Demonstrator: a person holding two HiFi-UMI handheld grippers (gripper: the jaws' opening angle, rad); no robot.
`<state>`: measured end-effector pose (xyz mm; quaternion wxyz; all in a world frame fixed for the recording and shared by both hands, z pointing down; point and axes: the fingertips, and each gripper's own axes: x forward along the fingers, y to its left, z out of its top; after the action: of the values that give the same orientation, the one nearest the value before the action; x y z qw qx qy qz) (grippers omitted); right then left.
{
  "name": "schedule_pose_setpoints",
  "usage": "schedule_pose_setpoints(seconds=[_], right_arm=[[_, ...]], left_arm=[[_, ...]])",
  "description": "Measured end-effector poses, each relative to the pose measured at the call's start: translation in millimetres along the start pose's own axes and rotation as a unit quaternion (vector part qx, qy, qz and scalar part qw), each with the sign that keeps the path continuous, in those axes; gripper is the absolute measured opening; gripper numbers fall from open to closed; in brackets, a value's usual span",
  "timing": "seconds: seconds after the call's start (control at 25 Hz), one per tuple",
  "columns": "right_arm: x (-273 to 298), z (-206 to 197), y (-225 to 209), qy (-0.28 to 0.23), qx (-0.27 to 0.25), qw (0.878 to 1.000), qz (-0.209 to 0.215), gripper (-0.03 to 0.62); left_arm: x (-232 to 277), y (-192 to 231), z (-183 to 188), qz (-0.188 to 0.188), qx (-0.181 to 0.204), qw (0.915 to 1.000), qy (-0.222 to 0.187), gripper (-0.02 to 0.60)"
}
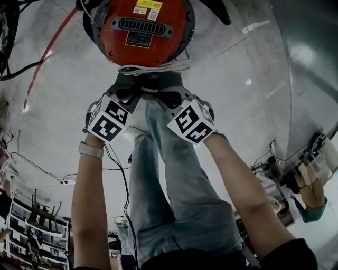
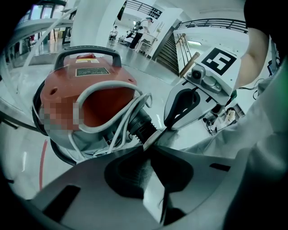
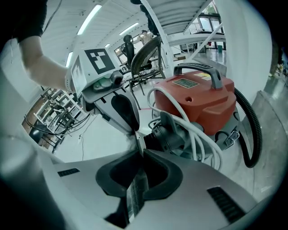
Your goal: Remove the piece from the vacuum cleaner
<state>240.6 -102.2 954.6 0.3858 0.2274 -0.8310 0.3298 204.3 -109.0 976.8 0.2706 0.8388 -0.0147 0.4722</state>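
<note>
Red vacuum cleaner [image 1: 158, 45]: yellow sticker [image 1: 149, 4] and black plate [image 1: 138, 38] are too small to read. Black ribbed connector [image 2: 140, 123] sits plugged into its front, half under white cord [image 1: 153, 67]. Left claw [image 2: 150, 140] and right claw [image 3: 138, 136] are both clenched empty, tips beside the connector.

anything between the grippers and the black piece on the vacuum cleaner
Only the white cord: it is wrapped around the vacuum cleaner, and its strands hang close beside the black piece. Otherwise nothing shows between the piece and the left gripper or right gripper, both closed just in front of it.
</note>
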Motion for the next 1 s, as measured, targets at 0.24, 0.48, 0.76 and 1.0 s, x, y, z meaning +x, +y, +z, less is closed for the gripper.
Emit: schedule_pose_setpoints(seconds=[0.24, 0.48, 0.76, 1.0], right_arm=[[1.0, -2.3, 6.0, -0.003, 0.004, 1.0, -0.012, 0.051], [3.2, -4.9, 7.3, -0.002, 0.001, 1.0, -0.022, 0.051], [5.8, -7.9, 11.5, -0.001, 0.004, 1.0, -0.029, 0.052], [7.1, -10.1, 12.3, -0.001, 0.012, 0.999, -0.043, 0.052]], left_arm=[[-2.9, -4.7, -7.9, 0.009, -0.018, 0.9997, -0.015, 0.063], [-1.7, -4.5, -10.6, 0.021, -0.022, 0.9992, -0.026, 0.063], [-0.5, -7.4, -15.5, 0.023, -0.023, 0.9989, -0.035, 0.063], [-1.9, -5.2, -16.5, 0.032, -0.026, 0.9982, -0.043, 0.063]])
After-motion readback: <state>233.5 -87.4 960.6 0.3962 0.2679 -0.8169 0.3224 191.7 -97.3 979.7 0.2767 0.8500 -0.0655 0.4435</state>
